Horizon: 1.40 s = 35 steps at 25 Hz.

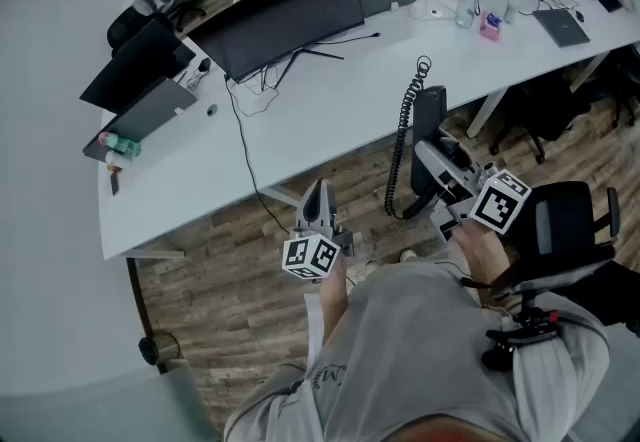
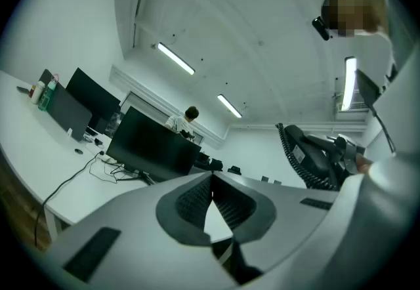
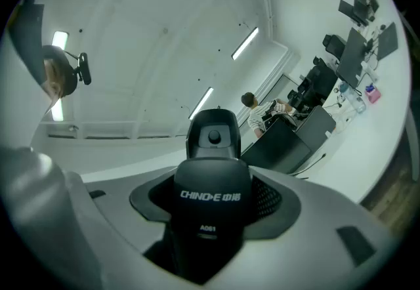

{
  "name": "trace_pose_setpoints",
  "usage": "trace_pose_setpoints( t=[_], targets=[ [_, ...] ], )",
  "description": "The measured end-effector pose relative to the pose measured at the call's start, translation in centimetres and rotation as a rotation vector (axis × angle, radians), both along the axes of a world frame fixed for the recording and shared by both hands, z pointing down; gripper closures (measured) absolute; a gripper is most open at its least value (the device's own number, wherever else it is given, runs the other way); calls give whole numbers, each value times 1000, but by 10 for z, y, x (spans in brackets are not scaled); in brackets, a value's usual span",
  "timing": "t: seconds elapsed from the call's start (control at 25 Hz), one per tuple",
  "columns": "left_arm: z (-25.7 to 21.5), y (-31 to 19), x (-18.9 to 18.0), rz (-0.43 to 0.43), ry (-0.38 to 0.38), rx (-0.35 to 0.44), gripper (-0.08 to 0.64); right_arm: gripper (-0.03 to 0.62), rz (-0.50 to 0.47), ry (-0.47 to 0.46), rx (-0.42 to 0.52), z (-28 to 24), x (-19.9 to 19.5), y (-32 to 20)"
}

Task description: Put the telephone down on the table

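A black telephone (image 1: 430, 118) with a coiled cord (image 1: 403, 125) hangs in the air at the front edge of the white curved table (image 1: 330, 105). My right gripper (image 1: 436, 162) is shut on it, jaws standing wide around its body. In the right gripper view the telephone (image 3: 211, 180) fills the gap between the jaws and points up toward the ceiling. My left gripper (image 1: 316, 194) is to the left of it, lower, shut with nothing in it; its tips (image 2: 211, 180) meet. The left gripper view shows the telephone (image 2: 316, 154) at the right.
Dark monitors (image 1: 290, 15) and cables stand along the table's far side, with a bottle (image 1: 465, 2) and a laptop (image 1: 560, 25) at the right. A black office chair (image 1: 565, 220) is right beside me. A person (image 2: 187, 118) sits at a far desk.
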State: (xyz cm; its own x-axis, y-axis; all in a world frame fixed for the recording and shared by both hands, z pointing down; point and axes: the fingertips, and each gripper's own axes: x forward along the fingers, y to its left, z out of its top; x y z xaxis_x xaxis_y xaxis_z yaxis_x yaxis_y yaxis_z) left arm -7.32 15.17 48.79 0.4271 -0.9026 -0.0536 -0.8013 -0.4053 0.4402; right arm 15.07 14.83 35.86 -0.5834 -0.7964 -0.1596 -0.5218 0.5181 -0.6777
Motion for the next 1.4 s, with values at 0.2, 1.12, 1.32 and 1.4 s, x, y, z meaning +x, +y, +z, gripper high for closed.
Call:
trace_pose_setpoints(
  t=[0.2,1.12,1.32,1.4],
  targets=[
    [-34,19,-42,-101,-266,107,549,314,130,216,139,-28,14,3],
    [-95,34,-102,-208,-292,217,549,314,293,390,216,-42,36,-9],
    [-89,40,-114,-198,-271,218,549,314,303,406,209,-45,23,0],
    [-88,42,-119,-191,-262,225,549,314,312,408,206,-46,20,6]
  ],
)
